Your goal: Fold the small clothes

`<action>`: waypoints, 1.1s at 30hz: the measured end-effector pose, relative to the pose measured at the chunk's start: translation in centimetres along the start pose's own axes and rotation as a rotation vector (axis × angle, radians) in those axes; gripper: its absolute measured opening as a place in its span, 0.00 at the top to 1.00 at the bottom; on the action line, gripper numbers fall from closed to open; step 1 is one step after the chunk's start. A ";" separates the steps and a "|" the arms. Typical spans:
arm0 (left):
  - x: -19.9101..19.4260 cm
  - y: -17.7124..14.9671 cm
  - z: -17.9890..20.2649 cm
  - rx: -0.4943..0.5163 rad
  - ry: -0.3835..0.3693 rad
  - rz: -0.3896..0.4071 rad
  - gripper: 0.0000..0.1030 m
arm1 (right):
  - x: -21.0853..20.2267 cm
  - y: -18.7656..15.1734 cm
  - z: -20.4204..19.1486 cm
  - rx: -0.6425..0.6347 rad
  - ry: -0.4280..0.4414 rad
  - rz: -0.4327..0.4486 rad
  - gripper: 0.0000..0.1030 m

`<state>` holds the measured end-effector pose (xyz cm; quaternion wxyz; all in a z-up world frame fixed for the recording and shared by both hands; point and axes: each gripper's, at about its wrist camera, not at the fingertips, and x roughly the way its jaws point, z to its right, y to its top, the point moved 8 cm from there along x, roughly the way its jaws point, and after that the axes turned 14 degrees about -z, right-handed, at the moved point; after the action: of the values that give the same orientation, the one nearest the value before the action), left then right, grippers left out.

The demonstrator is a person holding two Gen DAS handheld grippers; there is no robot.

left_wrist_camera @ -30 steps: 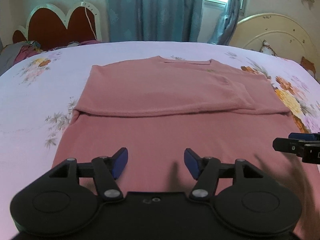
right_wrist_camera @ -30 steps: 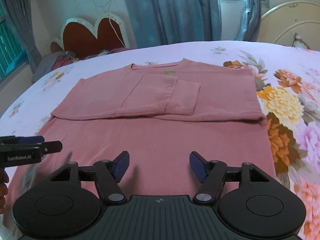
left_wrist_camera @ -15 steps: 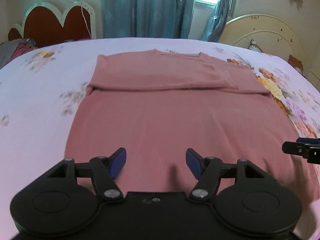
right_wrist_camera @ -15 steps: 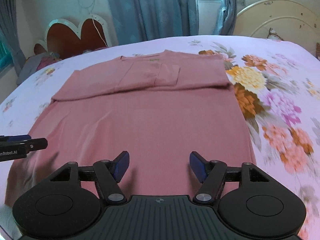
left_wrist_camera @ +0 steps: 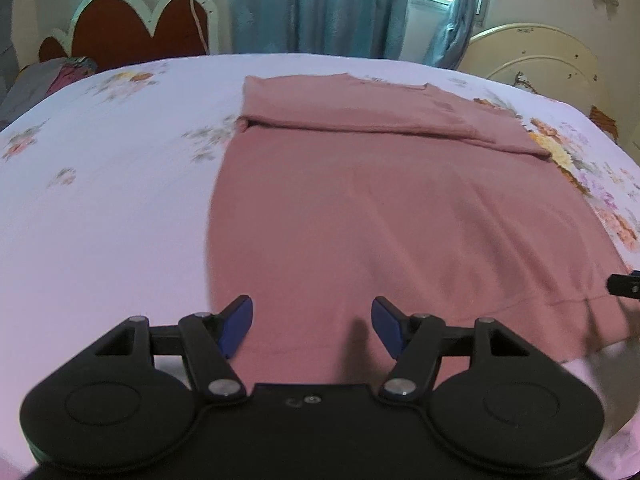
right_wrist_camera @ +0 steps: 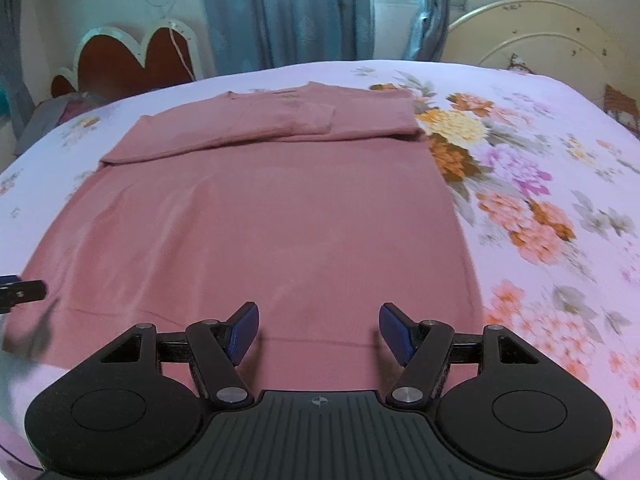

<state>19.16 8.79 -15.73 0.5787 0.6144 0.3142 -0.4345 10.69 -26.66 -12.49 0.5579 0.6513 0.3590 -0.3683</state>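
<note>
A dusty-pink long-sleeved top lies flat on the bed, its sleeves folded across the chest at the far end and its bottom hem nearest me. It also shows in the right wrist view. My left gripper is open and empty over the hem near the top's left corner. My right gripper is open and empty over the hem toward the right corner. Each gripper's tip shows at the edge of the other view: the right one, the left one.
The bed has a pale pink floral sheet. A red heart-shaped headboard and a heap of clothes are at the far left. A cream headboard stands at the far right, with blue curtains and a window behind.
Both grippers have drawn back toward me along the top, from mid-body to the bottom hem. Both stay open and empty. The top has not moved.
</note>
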 end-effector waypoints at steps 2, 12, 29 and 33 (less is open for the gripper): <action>-0.1 -0.5 -0.6 -0.012 0.008 -0.005 0.37 | -0.1 -0.4 0.7 0.012 -0.013 -0.002 0.36; 0.2 -2.3 -2.1 -0.048 0.022 -0.031 0.37 | -0.3 -1.6 4.7 0.075 -0.096 -0.006 0.36; 0.6 -3.5 -2.5 -0.111 -0.099 -0.061 0.64 | 0.9 -2.9 6.7 0.145 -0.057 -0.064 0.36; 0.7 -3.4 -2.6 -0.128 -0.140 -0.077 0.74 | 0.9 -3.1 6.4 0.162 -0.022 -0.070 0.58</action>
<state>16.92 11.68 -17.99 0.6200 0.5319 0.3236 -0.4775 7.89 -32.57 -15.43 0.4942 0.6770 0.3445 -0.4228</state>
